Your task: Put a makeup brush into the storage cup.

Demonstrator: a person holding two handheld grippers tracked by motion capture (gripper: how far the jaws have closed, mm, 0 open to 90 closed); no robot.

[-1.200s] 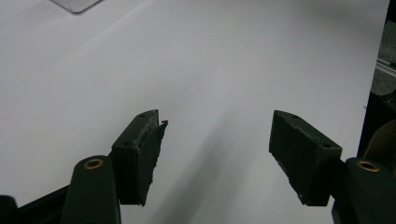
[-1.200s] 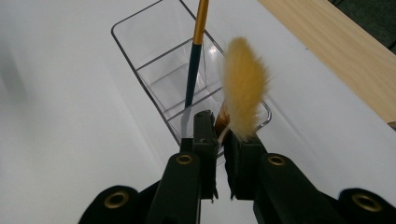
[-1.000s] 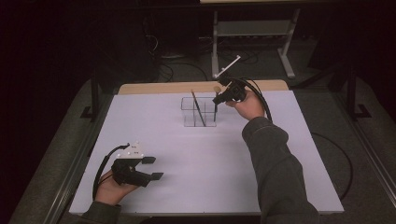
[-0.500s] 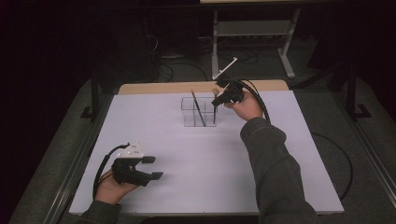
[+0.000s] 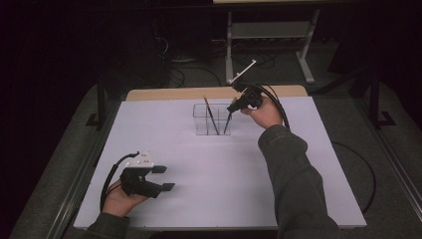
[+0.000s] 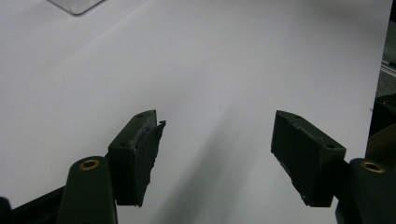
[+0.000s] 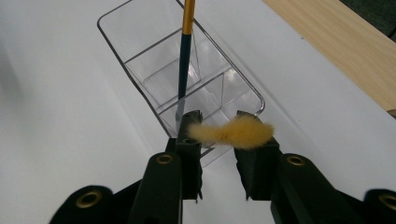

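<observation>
A clear plastic box [image 5: 206, 119] with compartments stands at the far middle of the white sheet [image 5: 224, 174]. A dark-handled brush [image 5: 211, 113] leans in it, seen close as a blue and gold handle [image 7: 184, 56]. A second brush [image 5: 227, 122] stands in the box's right end under my right gripper [image 5: 234, 107]. Its yellow tuft [image 7: 231, 132] lies across the jaw tips of my right gripper [image 7: 219, 123]. Those jaws have just been opening and stand slightly apart, with the tuft between them. Near the front left, my left gripper [image 5: 164, 178] rests open over bare sheet with nothing between its fingers [image 6: 140, 144].
A strip of wooden tabletop [image 5: 174, 93] runs behind the sheet, also close on the right in the right gripper view [image 7: 336, 42]. A metal stand [image 5: 268, 35] and cables sit on the dark floor beyond. A corner of the clear box [image 6: 74, 4] shows far ahead of the left gripper.
</observation>
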